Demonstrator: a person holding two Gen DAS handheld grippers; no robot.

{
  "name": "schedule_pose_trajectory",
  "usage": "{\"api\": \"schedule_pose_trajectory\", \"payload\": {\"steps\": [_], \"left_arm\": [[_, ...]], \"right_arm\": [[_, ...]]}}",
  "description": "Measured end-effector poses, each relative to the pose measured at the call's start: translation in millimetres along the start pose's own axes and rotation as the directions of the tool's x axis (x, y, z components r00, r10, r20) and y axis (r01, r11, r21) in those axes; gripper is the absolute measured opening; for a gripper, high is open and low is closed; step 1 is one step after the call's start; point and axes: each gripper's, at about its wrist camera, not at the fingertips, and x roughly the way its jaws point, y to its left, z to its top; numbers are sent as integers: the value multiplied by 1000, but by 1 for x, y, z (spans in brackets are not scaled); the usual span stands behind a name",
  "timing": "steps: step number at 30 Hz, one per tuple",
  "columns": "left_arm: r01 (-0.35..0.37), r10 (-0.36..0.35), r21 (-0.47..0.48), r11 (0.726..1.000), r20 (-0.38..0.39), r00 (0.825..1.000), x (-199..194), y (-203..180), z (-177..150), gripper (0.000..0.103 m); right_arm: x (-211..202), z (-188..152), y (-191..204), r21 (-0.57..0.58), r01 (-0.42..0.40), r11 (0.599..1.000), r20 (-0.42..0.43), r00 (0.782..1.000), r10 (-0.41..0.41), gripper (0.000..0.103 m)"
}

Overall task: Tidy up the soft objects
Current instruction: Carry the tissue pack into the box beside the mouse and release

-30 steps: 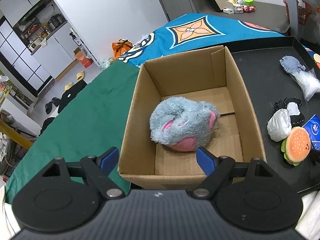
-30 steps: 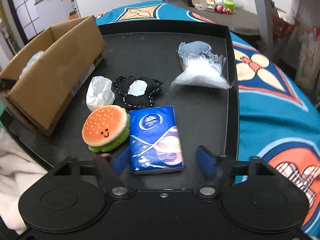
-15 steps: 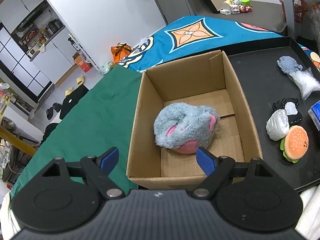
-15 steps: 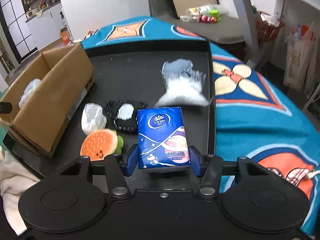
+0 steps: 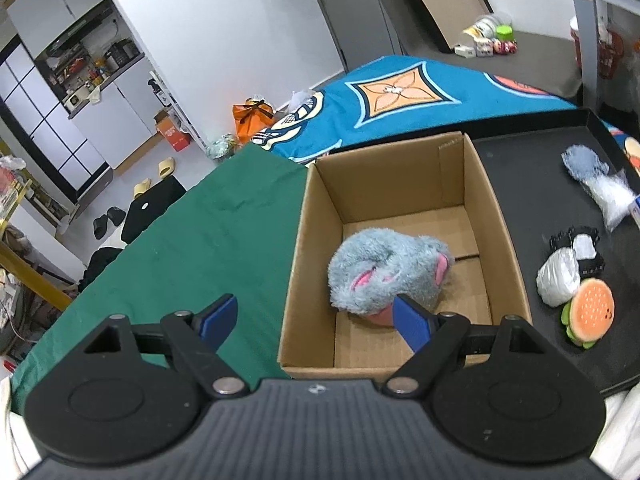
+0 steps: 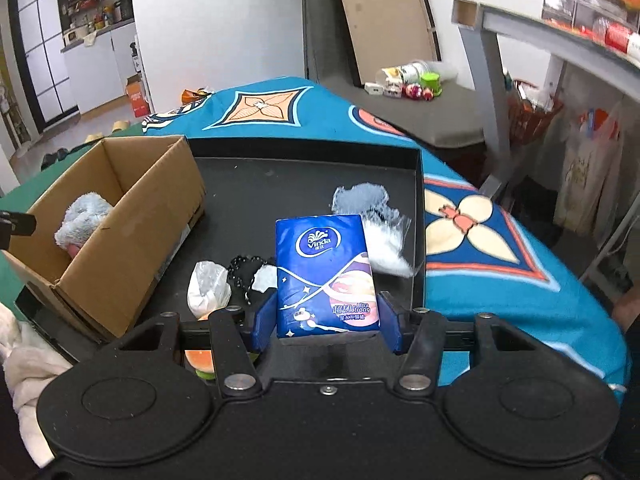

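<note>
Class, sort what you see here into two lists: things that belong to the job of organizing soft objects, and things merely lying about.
Belongs to the job:
cardboard box
grey plush toy
tissue pack held in the right tool
burger plush
left tool, open

Lying about:
slippers
orange bag
bottles and jars

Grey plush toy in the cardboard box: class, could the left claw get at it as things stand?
Probably yes: the left claw is open and empty above the open-topped cardboard box, with nothing covering the grey plush toy.
</note>
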Motion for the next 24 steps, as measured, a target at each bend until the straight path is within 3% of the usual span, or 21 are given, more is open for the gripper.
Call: {"api": "schedule_pose_trajectory", "payload": {"steps": [12,19,24], "left_arm": [[56,-56,-46,997,3,998,9,15,3,83],[75,-76,-61,995,-10,997,18,20,-5,78],[101,-104,-92,991,-29,994,27,25,-12,69]], "right_arm": [[-11,30,18,44,-67,997,12,998,67,52],[-11,44,40,8,-78,997,9,997,78,52],[-9,53,53,-13,-77,997,8,997,77,52]]}}
